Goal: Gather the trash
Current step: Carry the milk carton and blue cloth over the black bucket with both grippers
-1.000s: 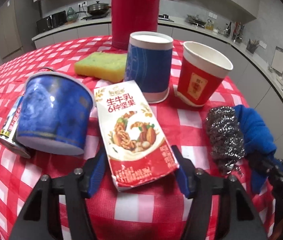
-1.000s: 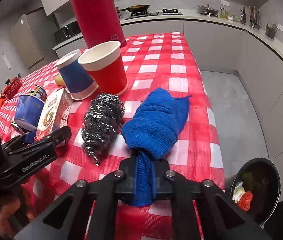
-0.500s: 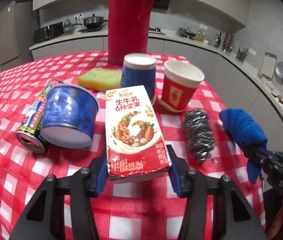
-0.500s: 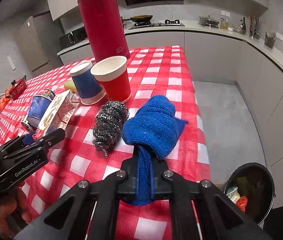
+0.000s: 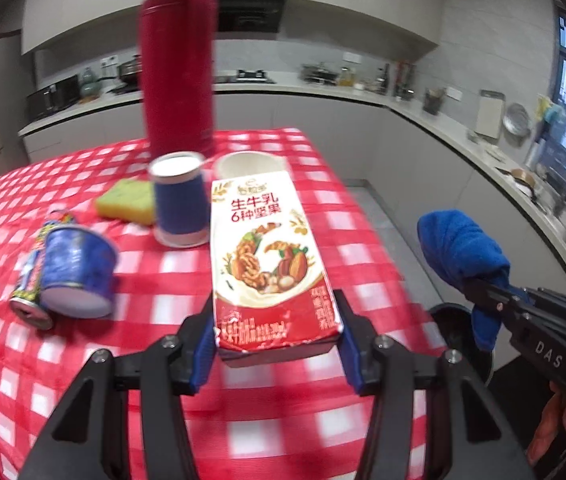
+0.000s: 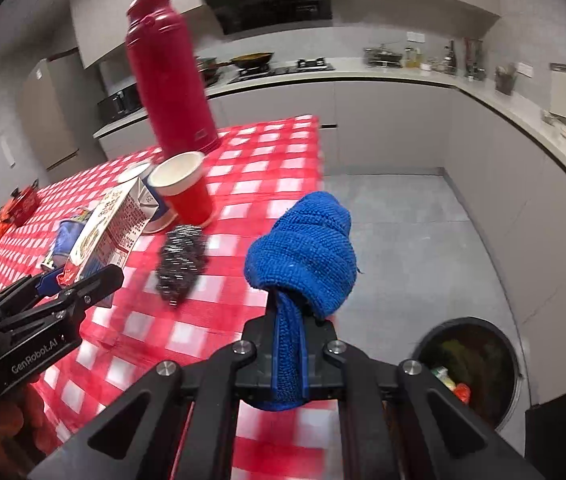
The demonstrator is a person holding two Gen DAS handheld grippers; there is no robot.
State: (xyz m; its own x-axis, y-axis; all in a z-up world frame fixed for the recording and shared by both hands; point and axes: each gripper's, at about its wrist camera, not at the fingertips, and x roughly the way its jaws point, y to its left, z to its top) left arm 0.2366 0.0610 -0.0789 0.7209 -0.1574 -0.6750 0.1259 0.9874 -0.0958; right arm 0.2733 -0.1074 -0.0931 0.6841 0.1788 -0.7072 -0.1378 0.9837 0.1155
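My left gripper is shut on a red and white milk carton and holds it above the table; the carton also shows in the right wrist view. My right gripper is shut on a rolled blue cloth, held in the air past the table's right edge; the cloth also shows in the left wrist view. A black trash bin with scraps inside stands on the floor, below and right of the cloth.
On the red checked tablecloth lie a blue cup on its side, a can, a green sponge, an upturned blue cup, a red paper cup, a steel scourer and a tall red thermos.
Both grippers have risen. The carton has come up off the table. The blue cloth has lifted off the table and moved right, toward the bin.
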